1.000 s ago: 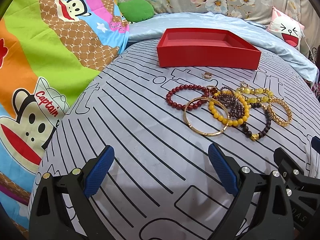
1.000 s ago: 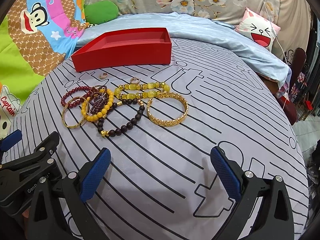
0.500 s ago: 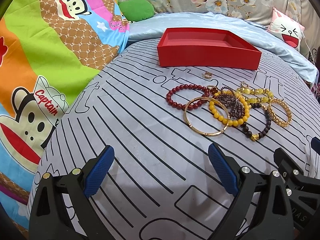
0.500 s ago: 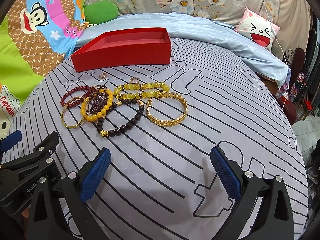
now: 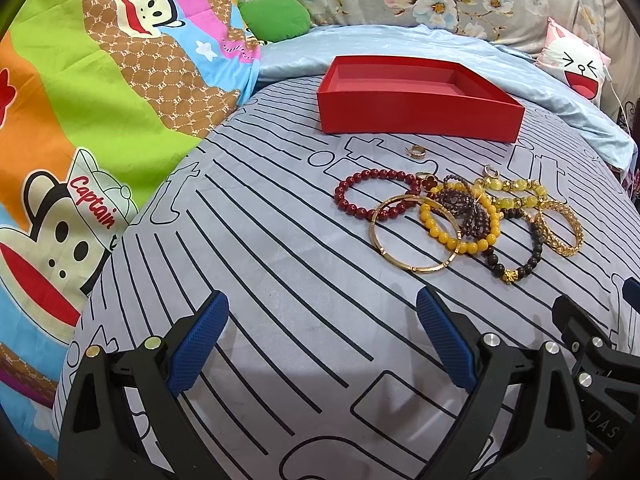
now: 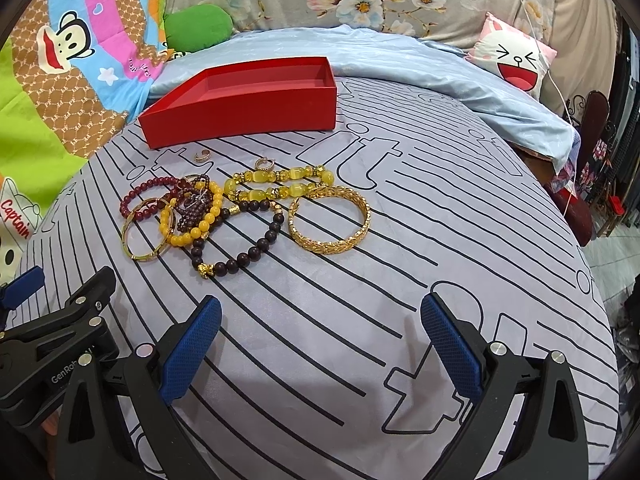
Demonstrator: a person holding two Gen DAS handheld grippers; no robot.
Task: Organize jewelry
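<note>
- left claw (image 5: 322,338): jaws spread wide, nothing held; hovers over bare striped grey sheet (image 5: 280,280) on the bed; open sheet ahead of it up to the jewelry pile; the cartoon monkey blanket (image 5: 80,120) borders the sheet on the left
- right claw (image 6: 320,340): jaws spread wide, nothing held; just beside the left claw, whose black frame shows at the left edge of the right wrist view; bare sheet ahead and to the right, curving down to the bed edge at far right
- red box (image 5: 416,98): one, open top, at the far side of the sheet beyond the jewelry; inside looks empty from what shows; pale blue cover (image 6: 400,64) bunched behind it
- jewelry, all on the sheet between claws and box, none in the box:
- dark red bead bracelet (image 5: 356,196): leftmost; overlapped by thin gold bangle (image 5: 400,258)
- yellow bead bracelet (image 5: 452,238) overlaps the bangle; purple bead strand (image 5: 460,208) bunched inside it
- dark brown bead bracelet (image 6: 240,258) with gold charm, nearest the claws
- pale yellow stone bracelet (image 6: 280,182), flattened; touches the brown one
- wide gold cuff (image 6: 330,222): rightmost, just beside the stone bracelet
- count: seven bracelets/bangles; two small gold rings, one (image 5: 416,153) alone near the box front, one (image 6: 265,164) at the far end of the stone bracelet
- behind: green cushion (image 5: 276,16), floral fabric, cat-face pillow (image 6: 516,58) at right
</note>
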